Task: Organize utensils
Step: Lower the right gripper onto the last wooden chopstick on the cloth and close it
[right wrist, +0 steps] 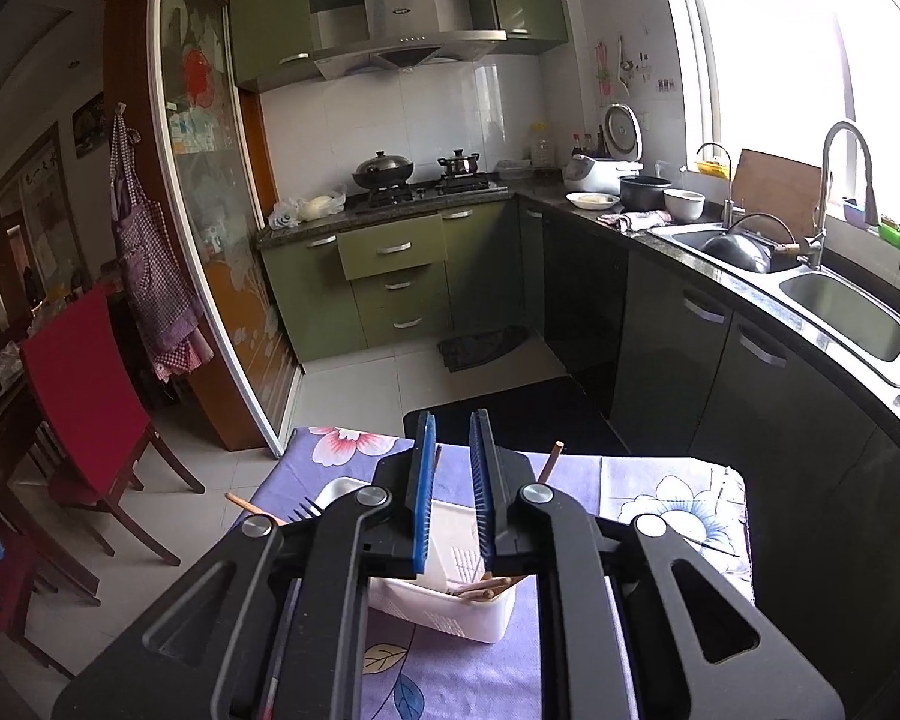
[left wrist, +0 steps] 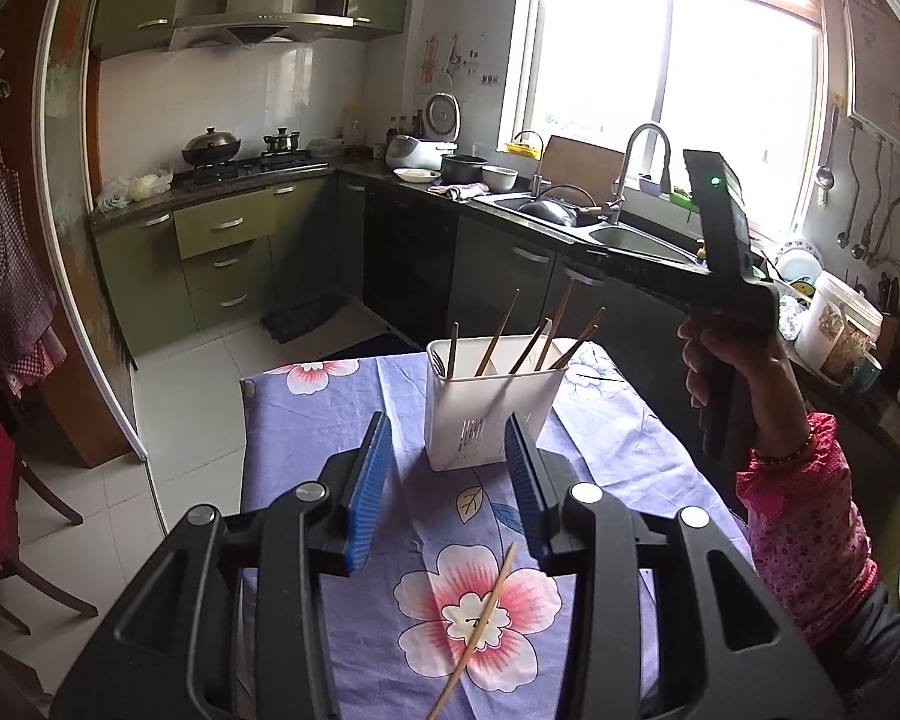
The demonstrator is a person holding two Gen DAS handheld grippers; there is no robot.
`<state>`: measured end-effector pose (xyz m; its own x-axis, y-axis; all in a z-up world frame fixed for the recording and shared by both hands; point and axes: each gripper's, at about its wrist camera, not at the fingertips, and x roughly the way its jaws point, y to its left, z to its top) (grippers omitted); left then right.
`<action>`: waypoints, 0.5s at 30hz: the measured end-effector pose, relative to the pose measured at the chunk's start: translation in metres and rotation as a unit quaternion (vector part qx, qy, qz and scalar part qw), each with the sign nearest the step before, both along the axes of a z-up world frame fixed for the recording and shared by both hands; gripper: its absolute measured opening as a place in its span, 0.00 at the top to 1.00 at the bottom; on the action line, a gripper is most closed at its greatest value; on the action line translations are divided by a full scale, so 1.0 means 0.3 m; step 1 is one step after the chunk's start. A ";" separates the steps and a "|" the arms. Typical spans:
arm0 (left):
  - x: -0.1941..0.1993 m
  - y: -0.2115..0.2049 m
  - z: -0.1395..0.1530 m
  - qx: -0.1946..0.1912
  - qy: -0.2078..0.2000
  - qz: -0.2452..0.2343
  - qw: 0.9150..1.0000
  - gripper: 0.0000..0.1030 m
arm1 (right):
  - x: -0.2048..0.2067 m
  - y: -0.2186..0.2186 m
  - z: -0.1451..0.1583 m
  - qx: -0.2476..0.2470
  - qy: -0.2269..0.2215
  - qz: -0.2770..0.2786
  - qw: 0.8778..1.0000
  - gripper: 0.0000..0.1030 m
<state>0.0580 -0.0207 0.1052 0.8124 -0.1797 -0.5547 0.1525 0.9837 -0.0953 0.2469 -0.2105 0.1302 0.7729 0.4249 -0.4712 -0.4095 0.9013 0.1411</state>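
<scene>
A white utensil holder (left wrist: 492, 414) stands on the table's purple floral cloth (left wrist: 306, 432), with several wooden chopsticks (left wrist: 498, 333) leaning in it. My left gripper (left wrist: 450, 444) hovers just before the holder, open, nothing between its blue pads. One loose chopstick (left wrist: 480, 624) lies on the cloth beneath it. In the right wrist view my right gripper (right wrist: 453, 426) hangs over the holder (right wrist: 450, 606), its pads narrowly apart and pressing on nothing. Chopstick tips (right wrist: 552, 462) poke up beside its fingers. A hand (left wrist: 750, 372) carries that gripper at the right of the left wrist view.
A metal tray (right wrist: 336, 487) with a fork (right wrist: 303, 513) sits at the table's left. A red chair (right wrist: 84, 372) stands to the left. Dark cabinets and a counter with a sink (right wrist: 840, 312) run along the right. A dark mat (right wrist: 510, 414) lies beyond the table.
</scene>
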 end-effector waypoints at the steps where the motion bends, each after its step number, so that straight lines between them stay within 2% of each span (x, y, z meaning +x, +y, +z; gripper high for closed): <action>1: -0.001 0.002 0.003 -0.002 0.001 -0.001 1.000 0.63 | -0.040 -0.003 0.015 0.000 -0.013 0.013 1.000 0.81; 2: -0.001 0.003 0.005 -0.004 0.001 0.000 1.000 0.63 | -0.078 0.000 0.029 -0.003 -0.025 0.031 0.999 0.76; 4: -0.003 0.008 0.009 -0.004 -0.001 0.004 1.000 0.63 | -0.170 0.043 0.027 -0.029 -0.048 0.119 0.991 0.48; 6: -0.009 0.013 0.009 -0.005 -0.001 0.007 1.000 0.62 | -0.273 0.115 -0.027 -0.079 -0.074 0.207 0.972 0.40; 7: -0.012 0.014 0.008 -0.004 -0.001 0.009 1.000 0.62 | -0.312 0.154 -0.072 -0.110 -0.076 0.243 0.961 0.40; 8: -0.016 0.016 0.007 -0.004 -0.001 0.011 1.000 0.62 | -0.352 0.204 -0.141 -0.146 -0.064 0.289 0.944 0.40; 9: -0.020 0.017 0.006 -0.003 -0.001 0.013 1.000 0.62 | -0.379 0.244 -0.205 -0.173 -0.048 0.321 0.930 0.46; 10: -0.026 0.019 0.005 -0.003 0.000 0.017 1.000 0.62 | -0.404 0.284 -0.272 -0.199 -0.031 0.352 0.914 0.56; 12: -0.034 0.030 0.007 -0.004 0.000 0.026 1.000 0.60 | -0.445 0.357 -0.421 -0.252 0.005 0.402 0.880 0.64; 15: -0.041 0.044 0.007 -0.002 0.003 0.039 0.999 0.60 | -0.490 0.425 -0.567 -0.273 0.051 0.463 0.842 0.65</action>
<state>0.0456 -0.0075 0.1072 0.8209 -0.1183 -0.5587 0.0752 0.9922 -0.0996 0.1000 -0.0829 -0.0398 0.1744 0.5212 -0.8354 -0.9828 0.1447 -0.1149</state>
